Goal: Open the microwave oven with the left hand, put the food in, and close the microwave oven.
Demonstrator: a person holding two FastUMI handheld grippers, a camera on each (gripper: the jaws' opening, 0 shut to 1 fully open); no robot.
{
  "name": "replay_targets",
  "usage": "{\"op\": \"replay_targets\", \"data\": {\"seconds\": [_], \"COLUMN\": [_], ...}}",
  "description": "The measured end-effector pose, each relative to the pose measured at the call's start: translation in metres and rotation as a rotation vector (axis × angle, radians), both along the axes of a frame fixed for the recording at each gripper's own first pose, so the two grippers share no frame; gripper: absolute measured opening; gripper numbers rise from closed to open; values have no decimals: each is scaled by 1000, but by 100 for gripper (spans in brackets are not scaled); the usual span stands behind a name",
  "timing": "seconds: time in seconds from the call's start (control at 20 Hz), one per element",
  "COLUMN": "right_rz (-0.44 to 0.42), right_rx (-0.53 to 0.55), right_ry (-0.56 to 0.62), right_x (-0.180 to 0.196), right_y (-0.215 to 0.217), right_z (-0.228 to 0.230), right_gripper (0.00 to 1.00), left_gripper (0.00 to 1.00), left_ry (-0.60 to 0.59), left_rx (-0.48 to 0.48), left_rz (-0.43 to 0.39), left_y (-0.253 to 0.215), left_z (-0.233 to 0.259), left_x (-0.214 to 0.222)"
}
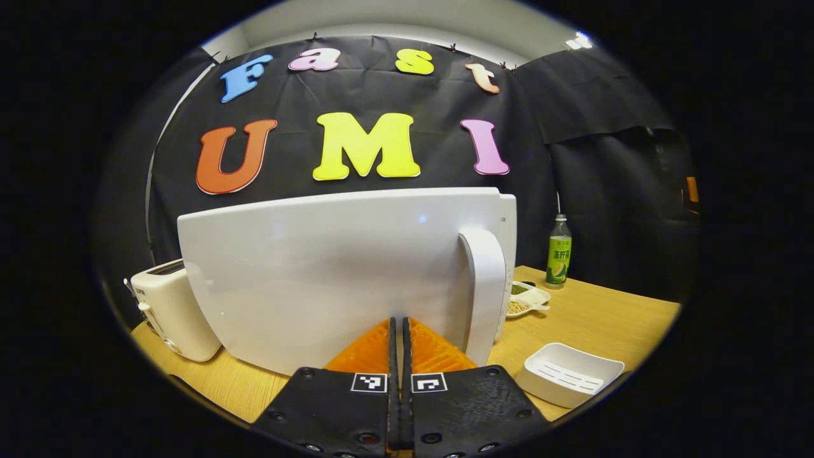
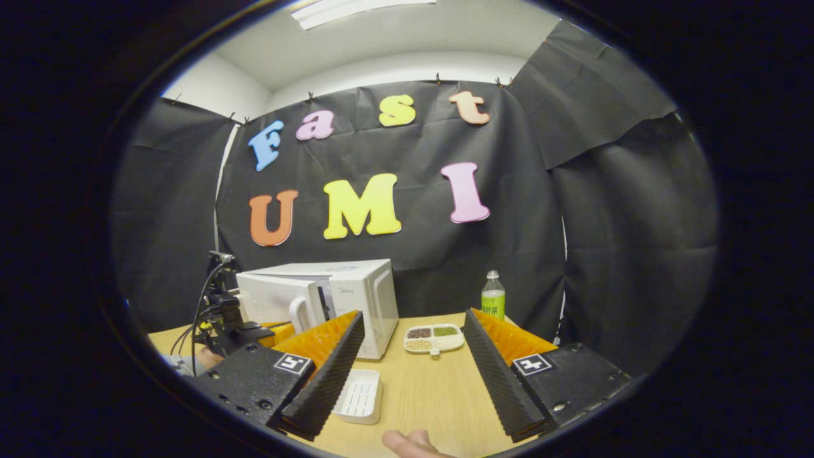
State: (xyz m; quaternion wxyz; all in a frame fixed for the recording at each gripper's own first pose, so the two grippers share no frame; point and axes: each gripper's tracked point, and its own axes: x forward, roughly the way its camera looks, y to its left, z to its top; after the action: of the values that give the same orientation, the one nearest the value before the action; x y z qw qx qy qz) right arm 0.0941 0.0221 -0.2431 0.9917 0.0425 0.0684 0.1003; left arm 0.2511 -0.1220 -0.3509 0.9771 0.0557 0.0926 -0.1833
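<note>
The white microwave point(image 2: 365, 299) stands at the table's back left. Its door point(image 1: 331, 280) looms close in the left gripper view, with the upright handle point(image 1: 484, 292) at its right edge. In the right gripper view the door point(image 2: 273, 298) stands swung out from the body. My left gripper point(image 1: 399, 323) is shut with nothing between its fingers, its tips at the door face just left of the handle. My right gripper point(image 2: 413, 316) is open over the table. A divided dish of beans point(image 2: 434, 338) lies beyond it, also seen as the dish point(image 1: 528, 298) right of the microwave.
A white toaster point(image 1: 175, 308) sits left of the microwave. A green bottle point(image 1: 559, 257) stands at the back right. An empty white tray point(image 2: 360, 395) lies on the wooden table point(image 2: 426, 394). A person's fingertip point(image 2: 410, 442) shows at the bottom edge.
</note>
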Motion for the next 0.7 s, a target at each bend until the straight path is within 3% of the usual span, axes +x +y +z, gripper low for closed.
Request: {"op": "replay_targets", "data": {"seconds": [0.15,0.2,0.25,0.3,0.35,0.4,0.45,0.65,0.7], "right_rz": [-1,2,8,15,16,10,7,-8,-12], "right_rx": [2,6,7,6,2,-2,-6,-32,-40], "right_ry": [3,11,25,36,43,46,50,71,77], "right_x": [1,1,0,-2,-5,-7,-8,-17,-19], "right_y": [-8,-8,-6,-3,-5,-5,-5,-5,-4], "right_z": [-9,-13,-17,-19,-19,-18,-18,-17,-15], "right_gripper": [95,100,94,91,98,98,91,91,98], "left_gripper": [0,0,0,0,0,0,0,0,0], "left_ry": [-25,-16,-32,1,-28,3,-10,85,108], "left_rx": [7,28,28,17,4,12,-2,-55,-67], "left_rz": [31,71,84,107,113,113,107,130,142], "left_y": [-8,-4,-2,0,-3,-4,-4,2,4], "left_z": [-7,-12,-11,-22,-13,-19,-14,-23,-24], "left_x": [25,34,40,36,38,39,40,30,23]}}
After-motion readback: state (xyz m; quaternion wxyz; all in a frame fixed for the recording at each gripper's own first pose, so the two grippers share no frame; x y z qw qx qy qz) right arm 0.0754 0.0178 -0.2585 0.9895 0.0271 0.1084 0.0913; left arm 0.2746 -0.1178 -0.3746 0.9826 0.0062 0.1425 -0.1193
